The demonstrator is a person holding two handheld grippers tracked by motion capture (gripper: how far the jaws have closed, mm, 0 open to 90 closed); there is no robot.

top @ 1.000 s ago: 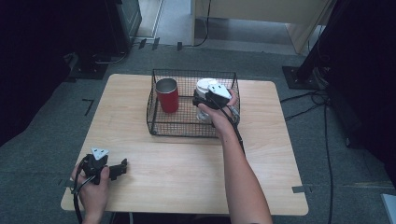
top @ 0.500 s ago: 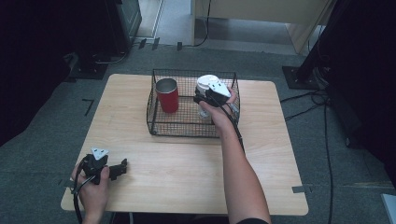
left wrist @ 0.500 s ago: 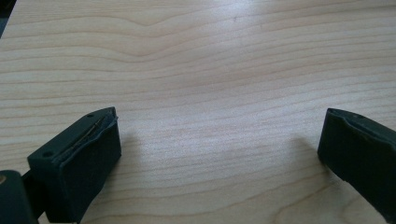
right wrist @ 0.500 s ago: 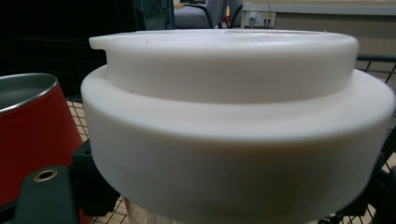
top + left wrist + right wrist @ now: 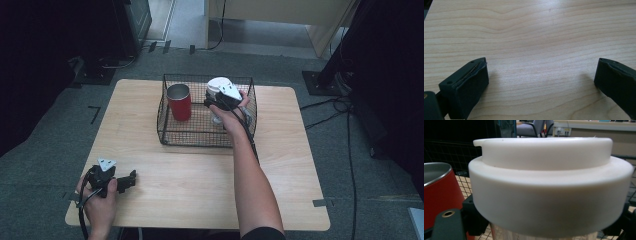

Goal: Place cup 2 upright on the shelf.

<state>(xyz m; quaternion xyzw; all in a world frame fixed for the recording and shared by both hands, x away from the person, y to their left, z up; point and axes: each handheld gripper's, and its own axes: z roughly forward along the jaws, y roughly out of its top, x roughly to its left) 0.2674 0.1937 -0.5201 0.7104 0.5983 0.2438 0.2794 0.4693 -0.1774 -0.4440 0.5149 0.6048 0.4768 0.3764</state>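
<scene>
High view: my right gripper (image 5: 216, 104) inside the wire basket (image 5: 172, 134), jaws just closed on the white-lidded tumbler (image 5: 218, 85), pads pressing the body under the lid; tumbler upright, long axis vertical, beside the red cup (image 5: 179, 101); my left gripper (image 5: 131, 180) well apart at the table's (image 5: 290, 150) near corner, wide, holding nothing.

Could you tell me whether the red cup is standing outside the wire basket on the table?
No, the red cup stands upright inside the wire basket, toward its left side.
</scene>
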